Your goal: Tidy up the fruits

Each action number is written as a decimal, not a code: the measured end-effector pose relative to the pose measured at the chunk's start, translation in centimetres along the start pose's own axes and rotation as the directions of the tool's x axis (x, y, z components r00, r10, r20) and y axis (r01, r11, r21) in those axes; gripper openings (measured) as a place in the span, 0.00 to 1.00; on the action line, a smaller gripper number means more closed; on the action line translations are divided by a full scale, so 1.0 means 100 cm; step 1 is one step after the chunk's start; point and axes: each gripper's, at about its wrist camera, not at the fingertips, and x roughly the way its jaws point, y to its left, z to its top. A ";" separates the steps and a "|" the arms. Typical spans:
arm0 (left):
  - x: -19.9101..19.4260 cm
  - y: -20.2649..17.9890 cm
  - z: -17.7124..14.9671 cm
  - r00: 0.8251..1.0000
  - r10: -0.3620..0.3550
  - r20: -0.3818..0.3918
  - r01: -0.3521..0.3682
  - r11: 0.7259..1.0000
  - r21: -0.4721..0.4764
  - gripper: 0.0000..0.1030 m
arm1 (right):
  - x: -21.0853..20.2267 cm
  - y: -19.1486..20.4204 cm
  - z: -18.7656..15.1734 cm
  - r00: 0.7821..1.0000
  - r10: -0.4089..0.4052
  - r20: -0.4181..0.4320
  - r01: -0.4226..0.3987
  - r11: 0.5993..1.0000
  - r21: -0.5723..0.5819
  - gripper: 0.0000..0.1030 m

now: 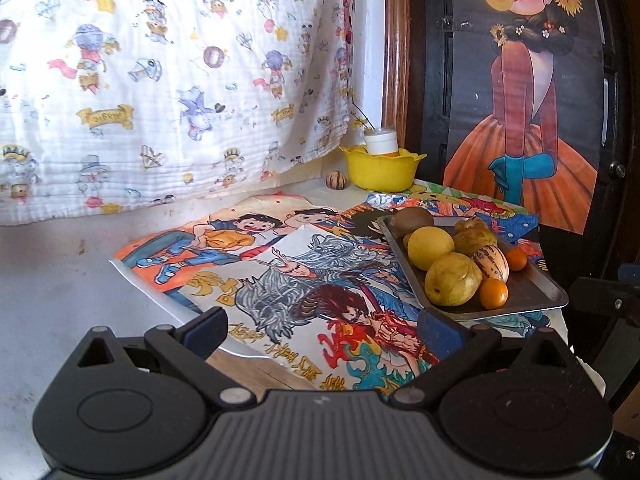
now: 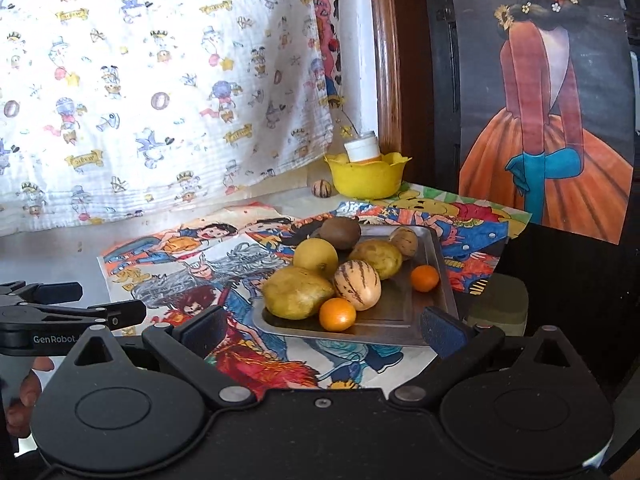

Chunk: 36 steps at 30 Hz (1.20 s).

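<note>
A metal tray (image 2: pixel 424 312) (image 1: pixel 532 292) holds several fruits: a kiwi (image 2: pixel 341 233), yellow-green round fruits (image 2: pixel 316 257), a striped melon (image 2: pixel 357 285), and two small oranges (image 2: pixel 337 314). One more striped fruit (image 2: pixel 321 189) lies on the table beside a yellow bowl (image 2: pixel 366 178) with a white jar in it. My right gripper (image 2: pixel 324 326) is open and empty, just before the tray's near edge. My left gripper (image 1: pixel 324 326) is open and empty, left of the tray; it also shows at the left in the right wrist view (image 2: pixel 100 300).
Colourful cartoon drawings (image 1: pixel 280 280) cover the table under the tray. A printed white cloth (image 1: pixel 160 80) hangs behind. A dark panel with a painted girl (image 1: pixel 524 120) stands at the right, past the table edge.
</note>
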 end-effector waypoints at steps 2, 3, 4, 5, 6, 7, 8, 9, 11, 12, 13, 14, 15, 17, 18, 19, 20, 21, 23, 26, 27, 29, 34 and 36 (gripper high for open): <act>-0.004 0.002 -0.002 1.000 -0.004 0.007 0.004 1.000 -0.001 1.00 | -0.002 0.004 -0.003 1.000 -0.003 0.003 0.003 1.000 0.000 0.99; -0.006 0.004 -0.002 1.000 -0.005 0.008 0.005 1.000 0.000 1.00 | -0.003 0.007 -0.005 1.000 -0.004 0.002 0.004 1.000 -0.003 0.99; -0.007 0.004 -0.003 1.000 -0.004 0.009 0.004 1.000 0.000 1.00 | -0.004 0.009 -0.007 1.000 -0.006 0.002 0.006 1.000 -0.007 0.99; -0.009 0.006 -0.004 1.000 -0.003 0.011 0.003 1.000 -0.001 1.00 | -0.005 0.012 -0.009 1.000 -0.008 0.003 0.008 1.000 -0.016 0.99; -0.010 0.007 -0.006 1.000 -0.004 0.012 0.004 1.000 -0.002 1.00 | -0.006 0.014 -0.011 1.000 -0.010 0.005 0.010 1.000 -0.024 0.99; -0.011 0.008 -0.007 1.000 -0.005 0.012 0.005 1.000 -0.004 1.00 | -0.007 0.017 -0.012 1.000 -0.012 0.009 0.013 0.999 -0.030 0.99; -0.012 0.009 -0.008 1.000 -0.007 0.013 0.007 1.000 -0.005 1.00 | -0.009 0.019 -0.014 1.000 -0.013 0.013 0.014 0.999 -0.035 0.99; -0.013 0.010 -0.010 1.000 -0.008 0.014 0.008 1.000 -0.006 1.00 | -0.010 0.020 -0.016 1.000 -0.013 0.016 0.014 0.999 -0.039 0.99; -0.015 0.012 -0.011 1.000 -0.014 0.020 0.014 1.000 -0.007 1.00 | -0.012 0.023 -0.019 1.000 -0.010 0.021 0.010 0.999 -0.041 0.99; -0.016 0.012 -0.012 1.000 -0.016 0.023 0.016 1.000 -0.006 1.00 | -0.012 0.023 -0.020 1.000 -0.009 0.023 0.010 0.999 -0.038 0.99; -0.018 0.012 -0.013 0.999 -0.018 0.029 0.018 1.000 -0.005 1.00 | -0.013 0.023 -0.021 1.000 -0.008 0.024 0.009 0.999 -0.034 0.99; -0.019 0.013 -0.013 0.999 -0.020 0.032 0.020 1.000 -0.004 1.00 | -0.013 0.023 -0.022 1.000 -0.008 0.023 0.009 0.999 -0.031 0.99; -0.020 0.013 -0.014 0.999 -0.021 0.035 0.021 1.000 -0.003 1.00 | -0.014 0.023 -0.022 1.000 -0.010 0.026 0.011 1.000 -0.025 0.99; -0.022 0.013 -0.016 0.999 -0.023 0.040 0.023 1.000 0.002 1.00 | -0.016 0.022 -0.024 0.999 -0.014 0.033 0.014 1.000 -0.013 0.99; -0.023 0.013 -0.016 0.999 -0.024 0.043 0.024 1.000 0.004 1.00 | -0.017 0.022 -0.024 0.999 -0.015 0.037 0.016 1.000 -0.006 0.99; -0.024 0.013 -0.017 0.999 -0.024 0.045 0.024 1.000 0.006 1.00 | -0.017 0.022 -0.025 0.999 -0.018 0.040 0.018 1.000 -0.001 0.99; -0.024 0.013 -0.018 0.999 -0.024 0.046 0.024 1.000 0.007 1.00 | -0.018 0.021 -0.025 0.999 -0.020 0.044 0.020 1.000 0.002 0.99; -0.024 0.013 -0.018 0.999 -0.024 0.046 0.024 1.000 0.006 1.00 | -0.018 0.021 -0.026 0.999 -0.023 0.048 0.023 1.000 0.004 0.99; -0.025 0.014 -0.019 0.998 -0.027 0.049 0.027 1.000 0.006 1.00 | -0.019 0.022 -0.028 0.998 -0.027 0.059 0.027 1.000 0.002 0.99; -0.026 0.014 -0.021 0.998 -0.031 0.053 0.030 1.000 0.006 1.00 | -0.020 0.023 -0.030 0.997 -0.028 0.071 0.028 1.000 -0.001 0.99; -0.026 0.014 -0.021 0.998 -0.033 0.055 0.033 0.999 0.007 1.00 | -0.020 0.023 -0.031 0.997 -0.027 0.077 0.027 1.000 -0.004 0.99; -0.026 0.014 -0.022 0.998 -0.036 0.059 0.036 0.999 0.007 1.00 | -0.020 0.024 -0.032 0.996 -0.026 0.083 0.026 1.000 -0.008 0.99; -0.025 0.015 -0.023 0.997 -0.045 0.064 0.044 0.999 0.007 1.00 | -0.020 0.025 -0.033 0.996 -0.027 0.084 0.028 1.000 -0.009 0.99; -0.025 0.015 -0.023 0.997 -0.046 0.065 0.046 0.999 0.008 1.00 | -0.020 0.026 -0.034 0.996 -0.022 0.090 0.023 1.000 -0.016 0.99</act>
